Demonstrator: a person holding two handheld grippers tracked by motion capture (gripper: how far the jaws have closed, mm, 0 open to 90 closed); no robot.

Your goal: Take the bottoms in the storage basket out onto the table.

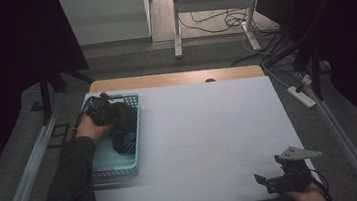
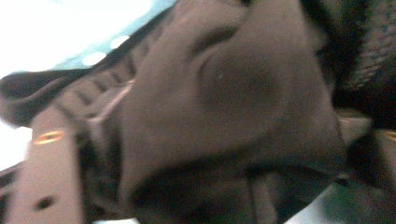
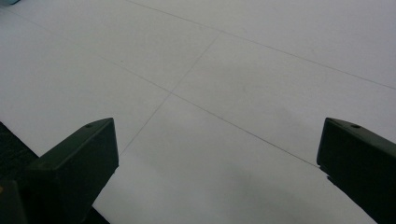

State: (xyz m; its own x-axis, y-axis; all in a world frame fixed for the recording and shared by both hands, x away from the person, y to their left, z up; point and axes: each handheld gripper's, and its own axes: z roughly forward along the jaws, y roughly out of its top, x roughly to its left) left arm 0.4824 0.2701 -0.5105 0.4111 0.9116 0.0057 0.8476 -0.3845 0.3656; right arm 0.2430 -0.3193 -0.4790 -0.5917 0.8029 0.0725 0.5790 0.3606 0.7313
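A light blue basket [image 1: 118,165] stands at the table's left side and holds a heap of dark cloth [image 1: 126,120], with a blue-striped piece [image 1: 129,143] at its near end. My left gripper [image 1: 113,116] reaches down into the basket. In the left gripper view a bulge of the dark cloth [image 2: 243,79] sits between the jaws of my left gripper [image 2: 205,128], which look pressed on it from both sides. My right gripper [image 1: 265,182] rests at the table's near right corner. Its jaws stand wide apart over bare white tabletop in the right gripper view [image 3: 217,154].
The white table [image 1: 204,128] has a wooden strip along its far edge. Beyond it are a desk frame and loose cables [image 1: 228,20] on the floor. Metal rails [image 1: 32,166] run along both sides of the table.
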